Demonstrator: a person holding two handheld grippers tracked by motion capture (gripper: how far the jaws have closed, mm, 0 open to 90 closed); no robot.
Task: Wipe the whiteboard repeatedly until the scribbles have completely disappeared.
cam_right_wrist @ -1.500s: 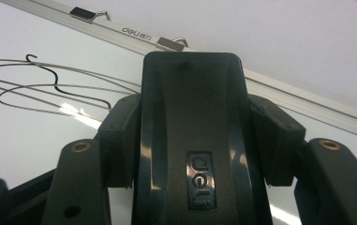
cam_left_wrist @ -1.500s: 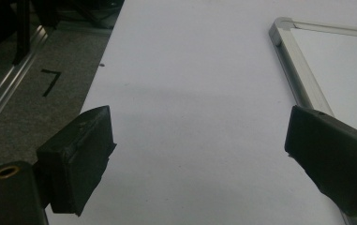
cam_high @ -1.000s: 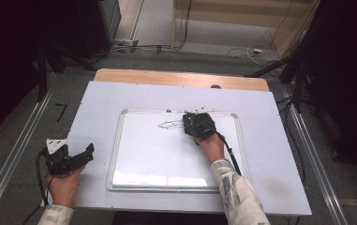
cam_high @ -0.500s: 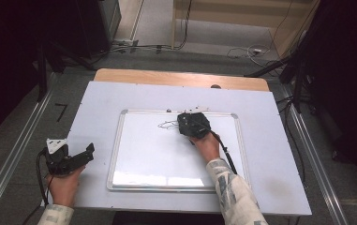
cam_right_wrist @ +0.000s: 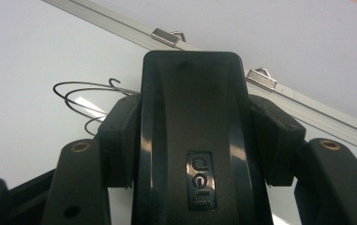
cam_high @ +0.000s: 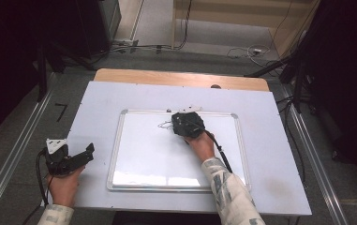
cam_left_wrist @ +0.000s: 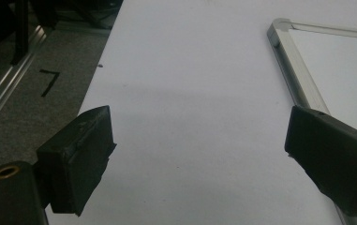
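Your right tool (cam_high: 182,123) is clenched on a black whiteboard eraser (cam_right_wrist: 192,136), its pads pressing both long sides of the block, as the right gripper view shows. In the high view the eraser sits on the whiteboard (cam_high: 148,159) near the frame's 12 o'clock edge, and the thin black pen loops (cam_right_wrist: 80,101) lie just beside it toward 9 o'clock.

Judging from that, the step in hand is wiping those marks away. Keep the grip firm and even so the block does not twist between the pads, and hold the eraser's felt face flat on the board rather than riding on one edge. Sweep toward 9 o'clock across the loops, overlapping each pass; short strokes with steady downward pressure should clear thin lines better than one long fast drag. Stay clear of the two metal clips (cam_right_wrist: 166,35) on the frame at 12 o'clock, since the eraser's nose could catch there.

Your left tool (cam_left_wrist: 199,154) is released, jaws standing wide apart with nothing between them, over the bare bench (cam_left_wrist: 190,84) at the board's 9 o'clock side, beside its aluminium corner (cam_left_wrist: 279,28). If the board starts to slide under your strokes, you could press that tool down on the frame to steady it.
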